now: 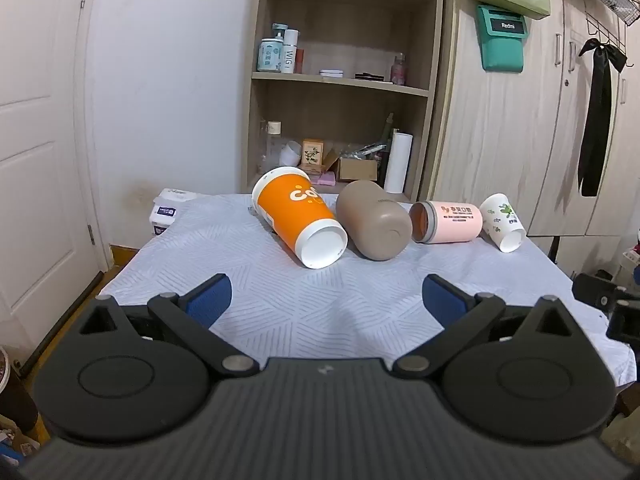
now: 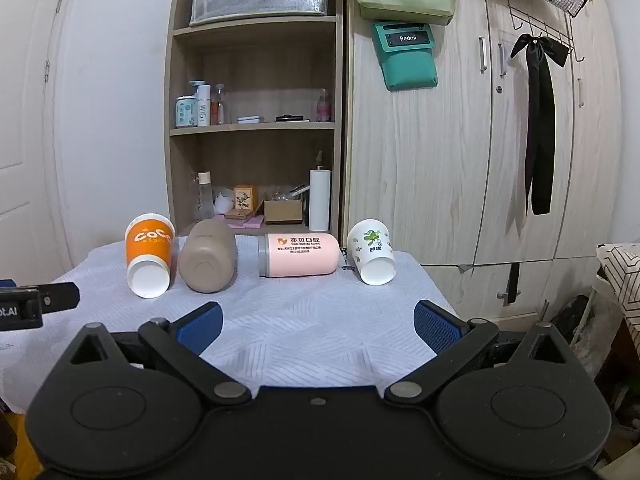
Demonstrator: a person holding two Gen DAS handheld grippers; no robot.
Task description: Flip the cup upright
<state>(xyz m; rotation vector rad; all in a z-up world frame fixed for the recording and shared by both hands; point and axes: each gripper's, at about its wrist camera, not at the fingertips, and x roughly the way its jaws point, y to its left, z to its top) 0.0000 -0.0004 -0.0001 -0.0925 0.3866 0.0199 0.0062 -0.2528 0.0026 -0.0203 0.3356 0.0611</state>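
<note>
Bedroom-type room: white door at frame left, open wooden shelf unit [image 2: 256,120] top centre, pale wood wardrobe [image 2: 460,160] filling the right side of both views. Teal pouch [image 2: 406,56] and black ribbon [image 2: 540,120] hang on the wardrobe.

Table with white quilted cloth [image 2: 300,320] spans mid-frame. Four containers lie on their sides in a row along its far edge:
- orange cup [image 1: 298,220], far left of the row, base toward the camera, mouth away
- brown tumbler [image 1: 372,224], just right of it, base toward the camera; close to or touching the orange cup, cannot tell which
- pink bottle [image 2: 300,255], centre, lying crosswise, neck end to the left
- white cup [image 2: 372,256], right end, green print, base toward the camera, apart from the pink bottle

Left gripper [image 1: 326,300]: blue pads spread wide, holding nothing, low in its view, short of the orange cup.
Right gripper [image 2: 318,324]: also spread wide, nothing between the pads, short of the row, roughly in line with the pink bottle.
</note>
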